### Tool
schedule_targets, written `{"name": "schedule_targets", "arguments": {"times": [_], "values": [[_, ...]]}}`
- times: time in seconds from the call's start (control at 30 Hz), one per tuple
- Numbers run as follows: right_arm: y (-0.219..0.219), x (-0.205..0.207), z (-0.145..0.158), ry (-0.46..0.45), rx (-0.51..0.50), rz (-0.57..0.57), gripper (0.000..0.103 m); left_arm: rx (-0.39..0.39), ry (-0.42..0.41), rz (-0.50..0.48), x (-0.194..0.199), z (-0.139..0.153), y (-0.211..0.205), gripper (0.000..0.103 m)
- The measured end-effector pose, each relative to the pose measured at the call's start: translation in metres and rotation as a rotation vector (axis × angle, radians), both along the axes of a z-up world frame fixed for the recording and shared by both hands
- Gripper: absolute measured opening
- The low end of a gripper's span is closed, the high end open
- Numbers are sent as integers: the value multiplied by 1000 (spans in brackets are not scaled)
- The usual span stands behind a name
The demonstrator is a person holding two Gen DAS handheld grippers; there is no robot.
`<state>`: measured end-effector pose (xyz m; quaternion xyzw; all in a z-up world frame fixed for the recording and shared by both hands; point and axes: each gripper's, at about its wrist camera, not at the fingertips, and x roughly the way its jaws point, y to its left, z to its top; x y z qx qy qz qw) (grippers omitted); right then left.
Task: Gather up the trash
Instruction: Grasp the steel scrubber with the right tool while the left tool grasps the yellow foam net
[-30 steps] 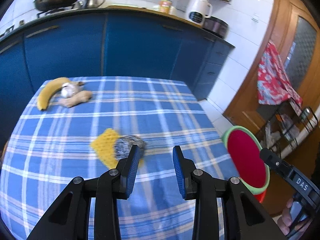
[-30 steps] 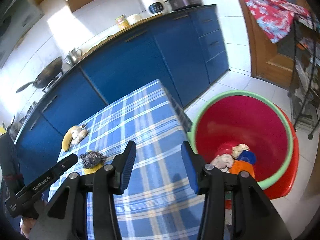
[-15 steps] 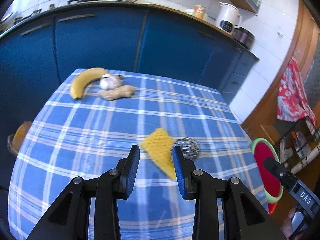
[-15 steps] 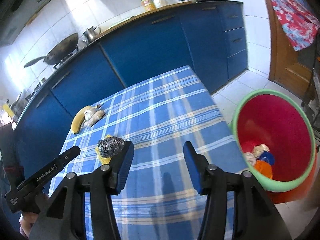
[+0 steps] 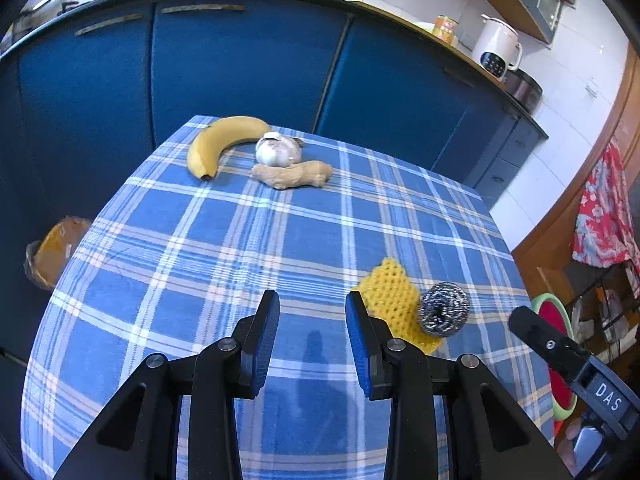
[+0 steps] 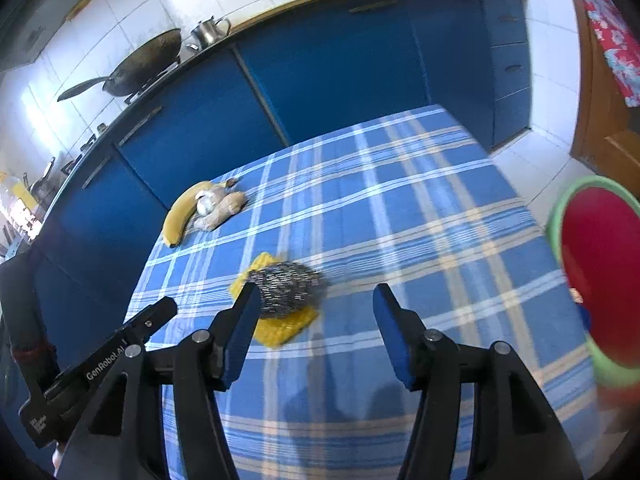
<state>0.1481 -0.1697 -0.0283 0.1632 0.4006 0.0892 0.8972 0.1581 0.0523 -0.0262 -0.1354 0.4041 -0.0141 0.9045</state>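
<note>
Both my hand-held grippers hang over the checked bench, empty.

My left hand-held gripper (image 5: 312, 340) has its jaws a little way apart with only cloth showing between them. My right hand-held gripper (image 6: 316, 332) stands wider; its jaws have just been opening, and nothing is between them. The steel scourer (image 6: 288, 290) sits on the yellow foam net (image 5: 394, 312) near the bench (image 5: 240, 240) edge closest to me, just ahead of my right gripper's left finger (image 6: 240, 332), apart from it as far as I can tell. The banana (image 5: 222, 142), garlic bulb (image 5: 278, 150) and ginger root (image 5: 292, 174) lie together at the far left corner. The red bin (image 6: 600, 264) with a green rim stands off the bench's right edge.
</note>
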Motion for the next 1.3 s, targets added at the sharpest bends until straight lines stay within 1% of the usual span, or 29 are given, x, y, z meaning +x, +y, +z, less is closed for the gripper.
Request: {"name": "schedule_targets", "arguments": {"times": [0.23, 0.57, 0.67, 0.73, 0.8, 0.87, 0.9, 1.07, 1.3], "values": [[32, 18, -14, 34, -32, 53, 62, -24, 16, 11, 2, -9, 10, 35], [49, 34, -27, 48, -72, 68, 61, -48, 33, 30, 5, -19, 21, 35], [47, 35, -29, 38, -80, 65, 44, -49, 32, 28, 5, -19, 22, 35], [44, 35, -29, 29, -81, 58, 38, -51, 34, 27, 5, -20, 21, 35], [41, 34, -28, 18, -93, 52, 28, -56, 37, 22, 6, -20, 20, 35], [39, 32, -26, 8, -102, 46, 22, -58, 40, 15, 6, -21, 18, 35], [37, 31, -24, 3, -100, 45, 16, -60, 41, 12, 6, -21, 16, 35], [28, 23, -14, -31, -82, 38, 11, -68, 44, -16, 8, -19, 7, 35], [12, 5, 3, -88, -47, 2, 11, -73, 59, -85, 11, -17, -19, 35]]}}
